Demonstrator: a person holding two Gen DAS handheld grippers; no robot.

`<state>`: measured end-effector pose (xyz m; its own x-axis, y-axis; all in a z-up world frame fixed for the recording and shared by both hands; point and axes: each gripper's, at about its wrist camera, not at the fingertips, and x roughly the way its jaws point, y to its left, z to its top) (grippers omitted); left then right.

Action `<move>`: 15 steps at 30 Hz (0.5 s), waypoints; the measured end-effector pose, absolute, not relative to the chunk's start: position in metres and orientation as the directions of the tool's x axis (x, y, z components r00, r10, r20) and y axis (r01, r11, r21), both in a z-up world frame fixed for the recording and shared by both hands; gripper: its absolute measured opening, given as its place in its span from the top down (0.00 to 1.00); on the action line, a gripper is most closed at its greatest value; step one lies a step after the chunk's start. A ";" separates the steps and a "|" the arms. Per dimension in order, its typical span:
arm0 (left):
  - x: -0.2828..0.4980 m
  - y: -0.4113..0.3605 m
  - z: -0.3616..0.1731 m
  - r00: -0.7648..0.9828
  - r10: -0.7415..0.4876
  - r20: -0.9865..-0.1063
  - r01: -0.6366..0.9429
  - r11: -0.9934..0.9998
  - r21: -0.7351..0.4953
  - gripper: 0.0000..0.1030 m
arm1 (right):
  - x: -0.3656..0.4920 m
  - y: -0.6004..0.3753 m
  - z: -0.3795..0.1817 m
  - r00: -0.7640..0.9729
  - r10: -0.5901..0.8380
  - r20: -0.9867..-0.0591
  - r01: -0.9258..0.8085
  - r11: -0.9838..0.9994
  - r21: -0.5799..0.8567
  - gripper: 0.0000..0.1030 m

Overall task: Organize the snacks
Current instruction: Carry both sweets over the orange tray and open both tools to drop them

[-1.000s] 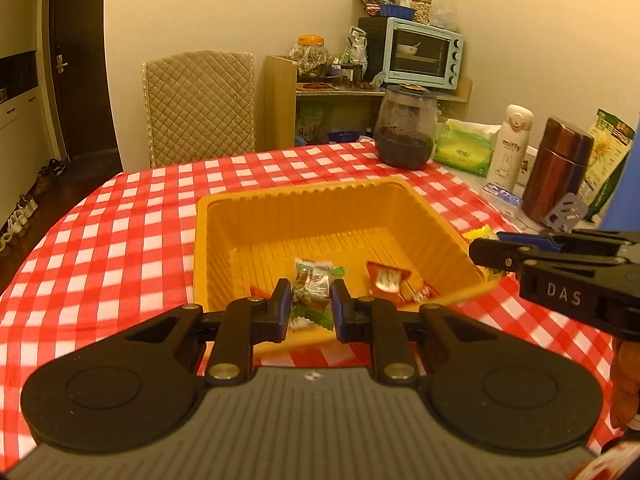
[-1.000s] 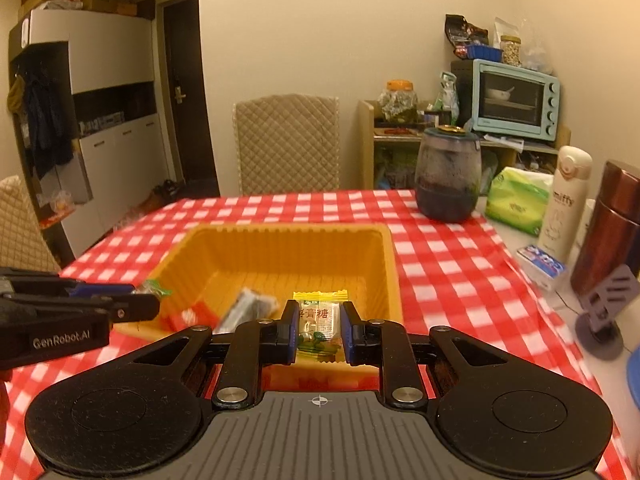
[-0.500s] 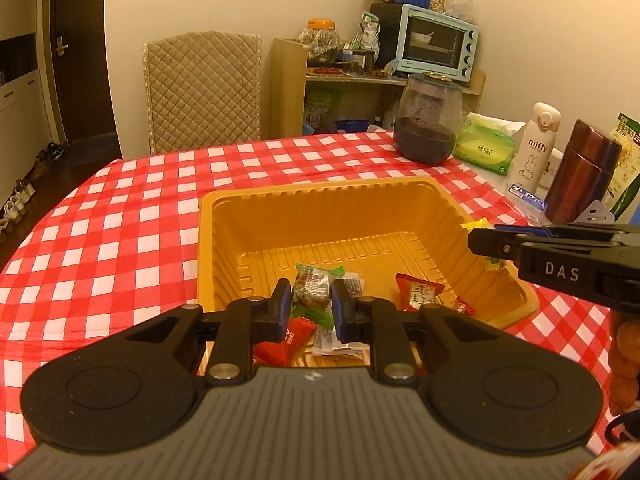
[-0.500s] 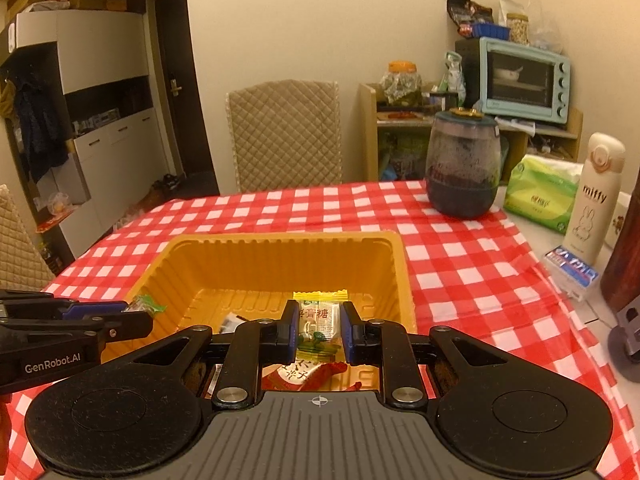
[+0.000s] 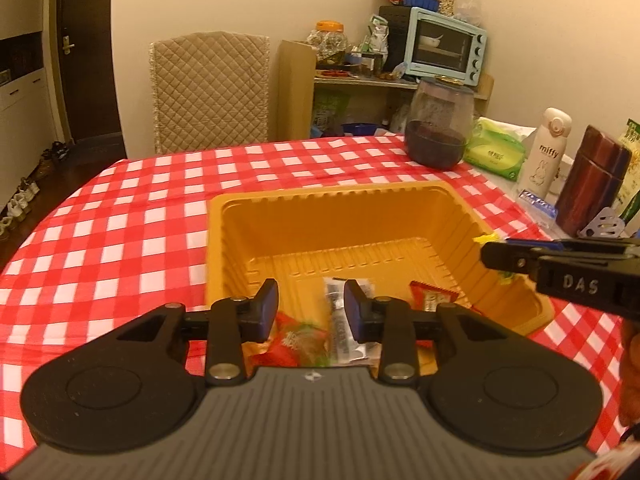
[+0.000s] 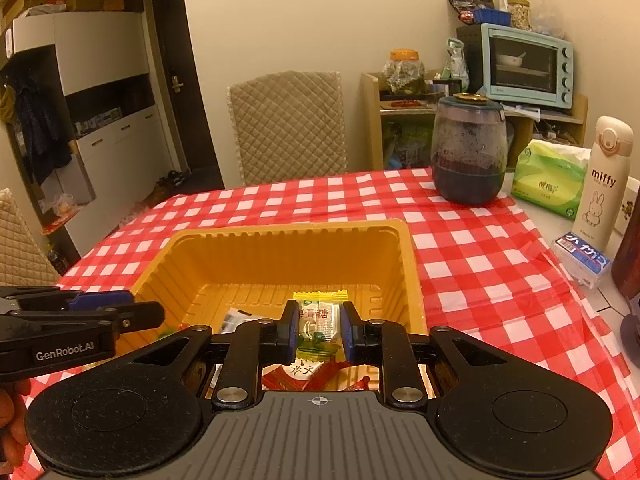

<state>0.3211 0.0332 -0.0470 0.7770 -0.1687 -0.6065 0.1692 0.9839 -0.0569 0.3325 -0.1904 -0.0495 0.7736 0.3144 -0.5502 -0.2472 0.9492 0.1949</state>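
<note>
An orange plastic tray point(image 5: 216, 240) sits on the red checked tablecloth with several wrapped snacks inside: a red packet point(image 5: 432, 298), a silver-black packet point(image 5: 340, 316) and another red one point(image 5: 280, 354). My left gripper point(image 5: 311, 302) hangs over the tray's near end, its jaws opening with nothing between them. A green-brown snack point(image 5: 308, 340) shows blurred just below them. My right gripper point(image 6: 320, 326) is shut on a yellow-green candy packet point(image 6: 319, 318) above the tray point(image 6: 408, 264). Each gripper also shows in the other's view: the right gripper point(image 5: 492, 258), the left gripper point(image 6: 152, 314).
On the right of the table stand a dark glass jar point(image 5: 438, 132), a green tissue pack point(image 5: 496, 154), a white bottle point(image 5: 544, 152), a brown flask point(image 5: 592, 180) and a small blue pack point(image 6: 582, 258). A quilted chair point(image 5: 210, 88) stands behind the table, beside a shelf with a toaster oven point(image 5: 444, 44).
The left jaws have parted and the green-brown snack has dropped out of them into the tray. Both grippers moved forward over the tray; the right one keeps its candy packet.
</note>
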 end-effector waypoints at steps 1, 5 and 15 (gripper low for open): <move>0.320 0.035 -0.047 0.778 -0.164 -0.606 0.165 0.985 -0.054 0.69 | 0.333 -0.191 -0.050 0.773 0.318 -0.550 -0.248 0.948 0.200 0.79; 0.319 0.038 -0.045 0.782 -0.156 -0.603 0.153 0.987 -0.057 0.69 | 0.332 -0.189 -0.048 0.771 0.338 -0.540 -0.260 0.941 0.218 0.79; 0.316 0.042 -0.046 0.784 -0.149 -0.603 0.144 0.988 -0.056 0.69 | 0.334 -0.191 -0.048 0.770 0.405 -0.493 -0.291 0.911 0.294 0.37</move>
